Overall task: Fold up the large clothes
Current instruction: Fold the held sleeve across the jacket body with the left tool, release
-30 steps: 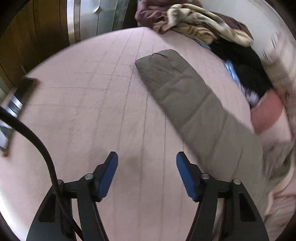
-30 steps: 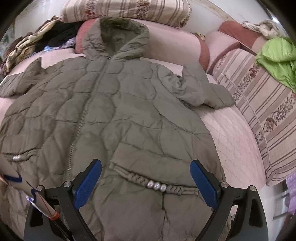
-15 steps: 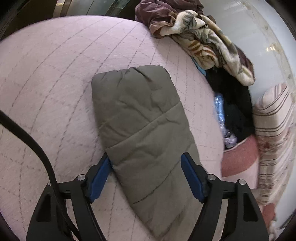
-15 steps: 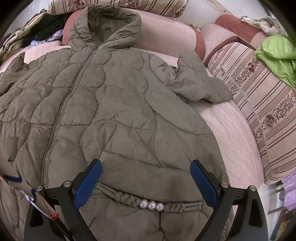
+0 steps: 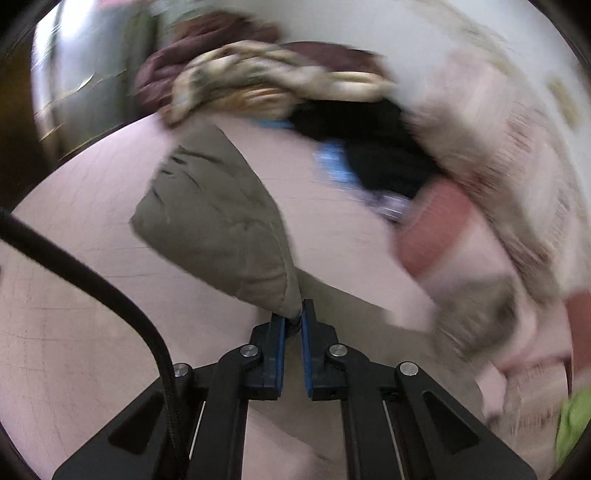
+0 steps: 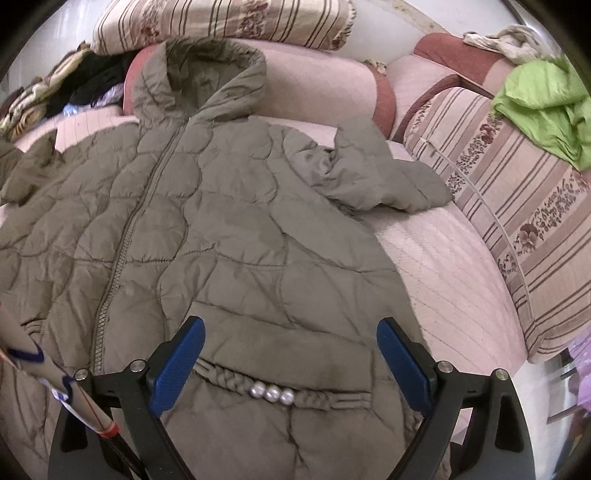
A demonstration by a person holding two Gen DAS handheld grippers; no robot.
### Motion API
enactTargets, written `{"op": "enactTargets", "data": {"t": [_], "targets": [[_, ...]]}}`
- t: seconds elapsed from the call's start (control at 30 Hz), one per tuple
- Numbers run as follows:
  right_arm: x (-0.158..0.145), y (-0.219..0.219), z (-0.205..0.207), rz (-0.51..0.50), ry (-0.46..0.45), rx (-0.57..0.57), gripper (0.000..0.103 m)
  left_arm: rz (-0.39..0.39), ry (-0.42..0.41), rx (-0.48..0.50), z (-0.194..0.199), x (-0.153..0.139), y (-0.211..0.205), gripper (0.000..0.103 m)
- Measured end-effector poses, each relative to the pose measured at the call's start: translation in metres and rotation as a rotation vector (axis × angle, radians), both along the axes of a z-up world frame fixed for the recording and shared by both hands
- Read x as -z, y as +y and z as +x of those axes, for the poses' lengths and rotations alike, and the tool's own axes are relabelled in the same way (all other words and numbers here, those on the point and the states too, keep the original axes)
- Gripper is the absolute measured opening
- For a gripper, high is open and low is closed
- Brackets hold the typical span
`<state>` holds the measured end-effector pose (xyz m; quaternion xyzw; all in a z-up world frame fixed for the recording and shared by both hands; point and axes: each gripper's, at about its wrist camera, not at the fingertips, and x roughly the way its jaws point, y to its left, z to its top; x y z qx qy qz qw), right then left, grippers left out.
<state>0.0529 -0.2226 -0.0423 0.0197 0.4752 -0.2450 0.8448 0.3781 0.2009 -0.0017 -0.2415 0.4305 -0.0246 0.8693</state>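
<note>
Left wrist view: the left hand-held gripper (image 5: 292, 322) is clamped tight on the end of the olive sleeve (image 5: 218, 225), whose cuff hangs lifted above the pink quilted bed (image 5: 74, 314); a blurred heap of clothes (image 5: 266, 81) lies at the bed's far edge.

Right wrist view: the right hand-held gripper (image 6: 291, 339) gapes wide, holding nothing, over the quilted olive coat (image 6: 207, 236) spread flat across the bed, hood toward the striped pillows (image 6: 221, 22) at the far edge.
</note>
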Motion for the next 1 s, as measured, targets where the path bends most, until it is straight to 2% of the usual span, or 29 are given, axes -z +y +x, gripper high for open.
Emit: {"op": "enactTargets", "data": {"t": [0.1,0.23,0.3,0.4,0.47,0.53,0.6,0.73,0.8,0.9,1.0], "targets": [[-0.008,-0.005,-0.013,0.013,-0.028,0.010,0.096,-0.011,-0.050,0.129,-0.025,-0.024,-0.053,0.007],[-0.016,-0.014,-0.028,0.030,-0.054,0.030,0.096,-0.004,-0.059,0.277,-0.054,-0.024,-0.124,0.007],[-0.020,-0.019,-0.037,0.036,-0.065,0.042,0.096,0.001,-0.028,0.349,-0.071,-0.007,-0.164,0.007],[-0.024,-0.026,-0.049,0.044,-0.074,0.057,0.096,0.018,0.040,0.392,-0.090,0.029,-0.204,0.008],[-0.026,-0.030,-0.056,0.053,-0.073,0.065,0.096,0.077,0.089,0.388,-0.098,0.052,-0.222,0.009],[-0.029,-0.034,-0.060,0.058,-0.074,0.065,0.096,0.141,0.142,0.395,-0.110,0.071,-0.235,0.016],[-0.032,-0.036,-0.063,0.055,-0.076,0.062,0.096,0.126,0.154,0.417,-0.127,0.077,-0.237,0.018],[-0.033,-0.034,-0.052,0.088,-0.070,0.037,0.096,0.145,0.097,0.417,-0.167,0.059,-0.222,0.049],[-0.033,-0.028,-0.039,0.138,-0.073,0.003,0.096,0.178,0.044,0.398,-0.192,0.046,-0.205,0.053],[-0.031,-0.018,-0.006,0.219,-0.091,-0.060,0.096,0.253,-0.029,0.326,-0.216,0.040,-0.179,0.069],[-0.023,-0.014,0.039,0.250,-0.100,-0.079,0.096,0.337,-0.085,0.251,-0.218,0.045,-0.154,0.069]]}}
